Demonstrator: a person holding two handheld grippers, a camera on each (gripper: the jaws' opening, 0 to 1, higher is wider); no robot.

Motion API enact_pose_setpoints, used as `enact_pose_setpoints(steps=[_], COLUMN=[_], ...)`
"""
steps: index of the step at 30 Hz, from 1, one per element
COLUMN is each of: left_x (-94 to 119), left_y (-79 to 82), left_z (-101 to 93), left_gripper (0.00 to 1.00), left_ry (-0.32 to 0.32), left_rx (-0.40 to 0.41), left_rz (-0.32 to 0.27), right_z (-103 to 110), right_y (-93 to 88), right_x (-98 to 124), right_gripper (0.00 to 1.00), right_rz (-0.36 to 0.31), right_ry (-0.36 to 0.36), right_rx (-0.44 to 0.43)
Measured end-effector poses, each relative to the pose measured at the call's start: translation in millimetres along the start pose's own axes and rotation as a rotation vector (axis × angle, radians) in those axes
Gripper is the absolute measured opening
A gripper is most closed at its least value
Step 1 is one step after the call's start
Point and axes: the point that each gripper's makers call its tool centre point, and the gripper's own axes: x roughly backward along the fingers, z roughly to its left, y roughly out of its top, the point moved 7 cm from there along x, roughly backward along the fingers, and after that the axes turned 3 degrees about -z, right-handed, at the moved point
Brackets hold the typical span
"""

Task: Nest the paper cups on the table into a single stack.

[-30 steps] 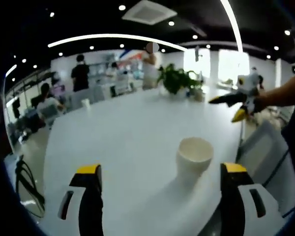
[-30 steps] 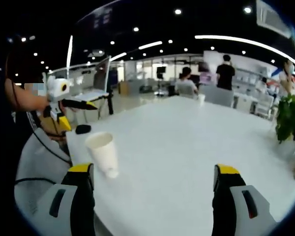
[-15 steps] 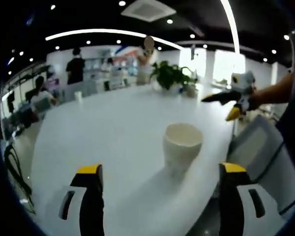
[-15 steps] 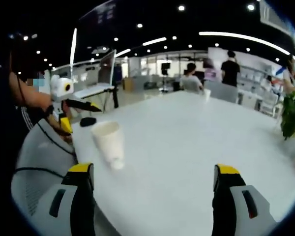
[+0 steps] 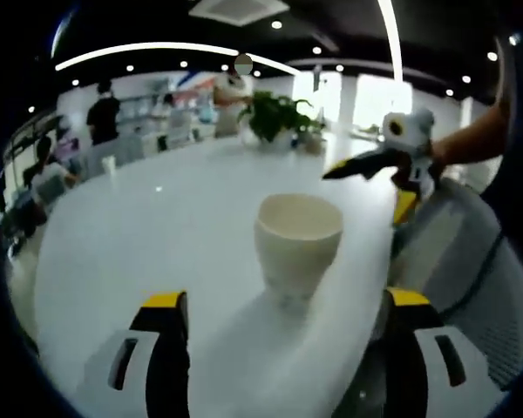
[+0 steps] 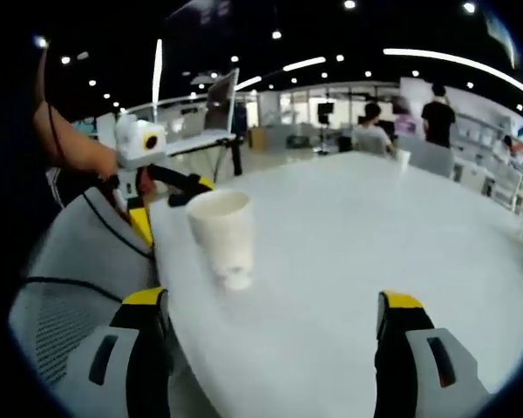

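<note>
**One paper cup on a white table, an open gripper on either side**

A large white table (image 5: pixel 139 235) takes up most of both views, its glossy top reaching back into an open-plan office with ceiling lights. Several people (image 6: pixel 437 111) sit or stand at the far end, too blurred to describe further. A grey mesh chair (image 6: pixel 70 279) sits at the near edge of the table, close to the person holding the tools.

In the left gripper view, a leafy green plant (image 5: pixel 275 117) stands at the far side of the table. The left gripper (image 5: pixel 279 300) rises from the bottom of that view with its two yellow-tipped jaws spread wide, and nothing is held between them. The right gripper (image 5: pixel 370 170) enters from the right of this view, held by a bare forearm (image 5: pixel 466 139), hovering just beyond the cup.

In the right gripper view, the right gripper (image 6: pixel 270 300) likewise has its jaws wide apart and grips nothing. The left gripper (image 6: pixel 170 178) appears at the left, just behind the cup (its jaws look parted, though the blur makes it hard to judge).

The paper cup (image 5: pixel 298 248) is white and stands upright, mouth up, near the table's edge. It lies ahead of the left gripper's jaws, between them in line but not touching either. In the right gripper view the paper cup (image 6: pixel 224 233) sits toward the left jaw, apart from it.

A small second cup (image 6: pixel 404 158) stands far off, near the seated people.
</note>
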Motion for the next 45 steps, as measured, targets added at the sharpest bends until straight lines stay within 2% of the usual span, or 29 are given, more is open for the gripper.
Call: enact_pose_setpoints(steps=[3,5,7,10,18,25,28,32,37,41,45], left_x=[-5.5,-11.7,-16.9,-22.7,-36.4,-38.4,-39.4,-41.4,-43.7,-45.3,-47.2], left_y=[-0.3,-3.3,-6.3,-6.4,-5.4,-0.4,0.2,1.6,4.2,6.1,14.7], left_z=[-0.4,-0.1,0.6,1.8,1.8,4.5,4.2,2.7,2.1,2.5,1.8], left_gripper=[0.89,0.85,0.82,0.80,0.64,0.47,0.40,0.34,0.33,0.33,0.33], left_ry=[-0.013,-0.023,-0.033,-0.040,-0.076,-0.092,-0.104,-0.124,-0.131,-0.134,-0.136], left_rx=[-0.011,-0.037,-0.055,-0.055,-0.094,-0.118,-0.135,-0.152,-0.151,-0.151,-0.160], left_rz=[0.007,0.025,0.045,0.043,0.067,0.072,0.079,0.085,0.085,0.090,0.085], right_z=[-1.0,-5.0,-7.6,-8.9,2.3,19.1,23.5,23.9,25.2,24.0,19.8], right_y=[-1.4,-2.3,-2.3,-2.3,2.1,4.8,6.2,8.9,11.5,10.4,11.3], right_x=[-6.7,-12.2,-16.2,-21.0,-44.3,-67.9,-74.6,-78.2,-79.9,-79.7,-77.2], right_gripper=[0.94,0.92,0.89,0.82,0.69,0.58,0.53,0.43,0.31,0.31,0.31], right_rz=[0.013,0.016,0.016,0.025,0.051,0.062,0.064,0.061,0.063,0.062,0.055], right_ry=[0.012,0.017,0.017,0.029,0.106,0.169,0.190,0.199,0.223,0.219,0.207], right_rx=[0.019,-0.003,-0.004,0.003,0.072,0.120,0.135,0.150,0.160,0.153,0.140])
